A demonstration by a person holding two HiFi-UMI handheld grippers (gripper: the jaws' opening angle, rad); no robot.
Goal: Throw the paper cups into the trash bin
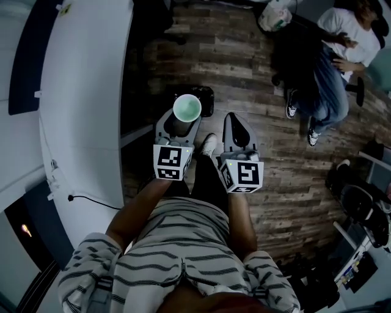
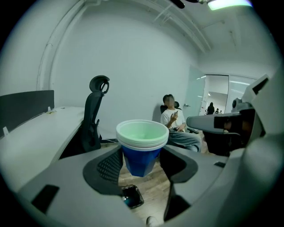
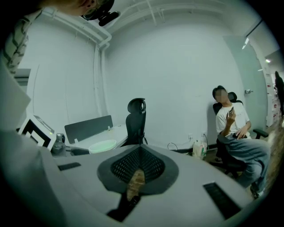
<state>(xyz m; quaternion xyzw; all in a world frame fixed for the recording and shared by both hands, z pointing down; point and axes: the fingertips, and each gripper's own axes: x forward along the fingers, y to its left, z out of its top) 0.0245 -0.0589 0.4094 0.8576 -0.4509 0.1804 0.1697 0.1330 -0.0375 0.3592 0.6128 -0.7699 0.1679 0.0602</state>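
The right gripper [image 1: 237, 122] has its jaws pressed together on nothing and sits idle beside the work. Just left of it, the left gripper [image 1: 183, 122] clamps the stacked paper cups [image 1: 187, 108] by their sides and holds them upright. Beneath them on the wooden floor [image 1: 244, 67] stands the black trash bin [image 1: 206, 101], so the cups look lined up for a drop. Farther off, a person [image 1: 333, 67] sits in a chair.

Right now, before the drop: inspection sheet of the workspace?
Surface: wood floor; white desk at left.
Job's things: stacked cups, held above the bin as the head view shows it.
Clutter: white bag on the floor.
Grippers: left gripper shut on the cups; right gripper shut, empty.
Cables: one thin cable on the desk.
Surroundings: seated person; office chair.
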